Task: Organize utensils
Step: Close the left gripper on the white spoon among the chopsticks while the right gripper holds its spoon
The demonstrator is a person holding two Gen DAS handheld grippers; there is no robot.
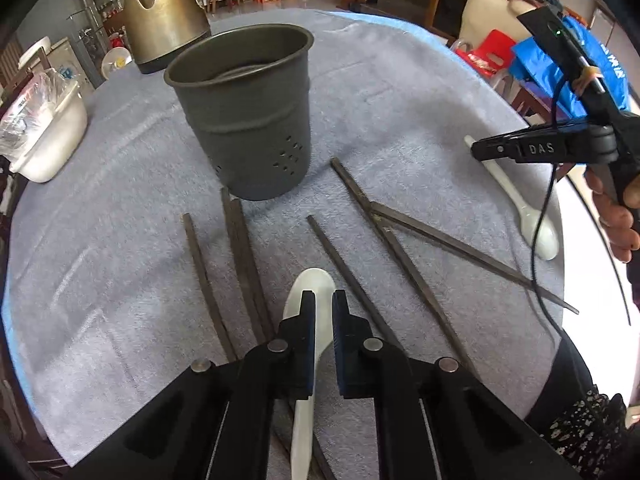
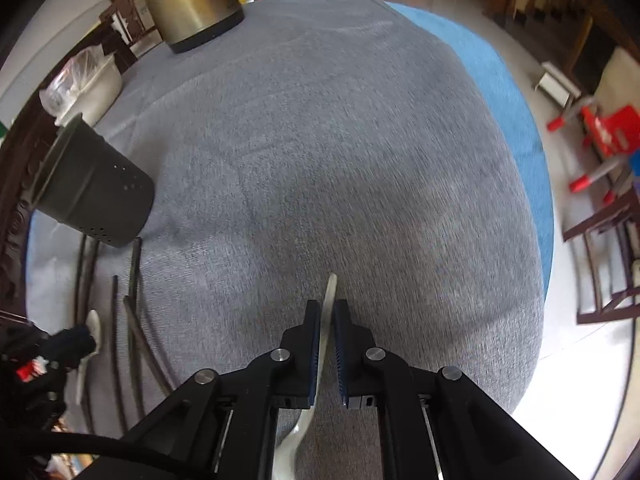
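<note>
The dark metal holder (image 1: 244,120) stands upright on the grey cloth (image 1: 400,92), its inside in shadow with no utensil showing above the rim; chopsticks (image 1: 400,252) lie scattered on the cloth before it; the left gripper (image 1: 322,300) clasps a white spoon (image 1: 310,288), its handle end cut off below; the right gripper (image 2: 327,308) pinches another spoon (image 2: 330,292) by the handle, bowl blurred; a white tub (image 1: 44,136) holds crumpled plastic, contents unclear.

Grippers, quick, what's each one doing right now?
Left gripper: closed around a white spoon.
Right gripper: closed on the other white spoon's handle.
</note>
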